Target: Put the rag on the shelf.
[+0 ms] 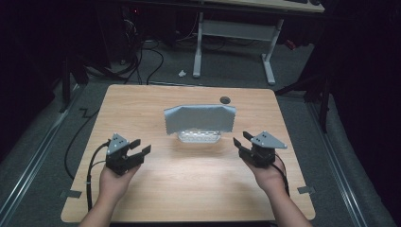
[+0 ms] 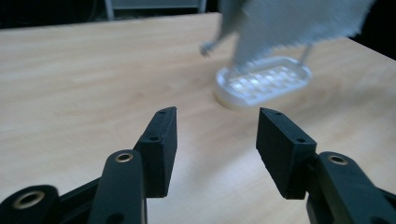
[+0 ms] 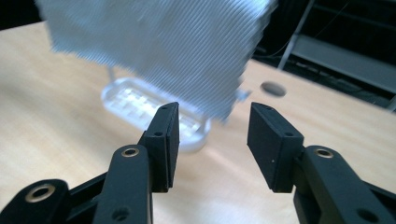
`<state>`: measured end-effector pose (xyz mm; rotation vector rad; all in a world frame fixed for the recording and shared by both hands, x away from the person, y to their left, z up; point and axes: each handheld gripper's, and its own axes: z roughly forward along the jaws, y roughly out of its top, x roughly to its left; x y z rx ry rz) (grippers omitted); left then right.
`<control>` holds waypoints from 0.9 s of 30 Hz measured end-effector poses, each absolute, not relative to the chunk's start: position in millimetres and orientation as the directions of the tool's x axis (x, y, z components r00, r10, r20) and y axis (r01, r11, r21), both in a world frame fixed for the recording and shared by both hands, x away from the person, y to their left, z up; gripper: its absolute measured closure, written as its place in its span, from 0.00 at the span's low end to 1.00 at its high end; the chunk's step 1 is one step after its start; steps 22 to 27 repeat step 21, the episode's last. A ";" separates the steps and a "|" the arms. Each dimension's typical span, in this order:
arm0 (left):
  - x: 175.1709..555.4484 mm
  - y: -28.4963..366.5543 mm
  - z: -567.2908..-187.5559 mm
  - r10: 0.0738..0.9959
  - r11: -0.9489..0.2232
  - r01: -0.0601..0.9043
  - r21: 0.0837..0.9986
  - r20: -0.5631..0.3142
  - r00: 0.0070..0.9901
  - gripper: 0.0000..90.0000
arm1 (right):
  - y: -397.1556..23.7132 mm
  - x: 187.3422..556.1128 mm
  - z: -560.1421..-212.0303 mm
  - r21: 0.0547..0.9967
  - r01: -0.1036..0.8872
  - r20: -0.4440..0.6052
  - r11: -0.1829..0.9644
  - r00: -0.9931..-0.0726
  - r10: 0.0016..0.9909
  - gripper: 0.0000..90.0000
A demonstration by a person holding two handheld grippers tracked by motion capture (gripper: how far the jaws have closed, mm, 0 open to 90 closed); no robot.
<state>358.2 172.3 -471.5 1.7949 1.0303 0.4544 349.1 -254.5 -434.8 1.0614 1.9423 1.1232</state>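
Cloth: the grey cloth (image 1: 199, 118) hangs over a small rack (image 1: 199, 137) at mid-table, draped well clear of both grippers.
Handling: likely light, limp and thin; it should fold and slide off easily, so a tug could drag it or tip the rack.
Hold: the two lower corners or side edges look best, one per gripper, pinched flat.
Rack: clear, gridded base with thin uprights; it is blurred in both gripper views, so the exact build is hard to tell.
Left gripper (image 1: 137, 147): jaws apart, nothing between them, to the left of the rack.
Right gripper (image 1: 242, 140): jaws apart, empty, to the right of the rack.
Table (image 1: 142, 109): pale wood grain, smooth, with a dark round hole (image 1: 225, 100) behind the cloth.
Room: dim, grey floor with cables, a white-legged desk (image 1: 269, 52) beyond.
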 end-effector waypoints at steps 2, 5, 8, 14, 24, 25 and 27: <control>347.4 163.7 -478.3 0.796 -0.166 0.461 0.872 -0.158 0.584 0.53 | -251.6 336.7 -442.9 0.890 0.343 -0.114 0.301 -0.470 0.875 0.59; 330.2 144.3 -491.5 0.766 -0.191 0.487 0.852 -0.181 0.616 0.52 | -247.3 320.9 -456.7 0.881 0.368 -0.100 0.298 -0.472 0.876 0.59; 309.3 123.3 -510.1 0.738 -0.254 0.497 0.830 -0.165 0.654 0.52 | -241.9 303.9 -477.3 0.859 0.407 -0.090 0.310 -0.475 0.875 0.56; 281.4 79.7 -526.6 0.664 -0.439 0.446 0.780 -0.053 0.746 0.50 | -236.2 272.2 -516.5 0.808 0.444 -0.130 0.387 -0.507 0.852 0.53; 286.6 82.1 -527.3 0.677 -0.419 0.469 0.777 -0.076 0.732 0.49 | -234.7 275.8 -515.9 0.821 0.428 -0.120 0.378 -0.517 0.847 0.52; 286.6 82.1 -527.3 0.677 -0.419 0.469 0.777 -0.076 0.732 0.49 | -234.7 275.8 -515.9 0.821 0.428 -0.120 0.378 -0.517 0.847 0.52; 286.6 82.1 -527.3 0.677 -0.419 0.469 0.777 -0.076 0.732 0.49 | -234.7 275.8 -515.9 0.821 0.428 -0.120 0.378 -0.517 0.847 0.52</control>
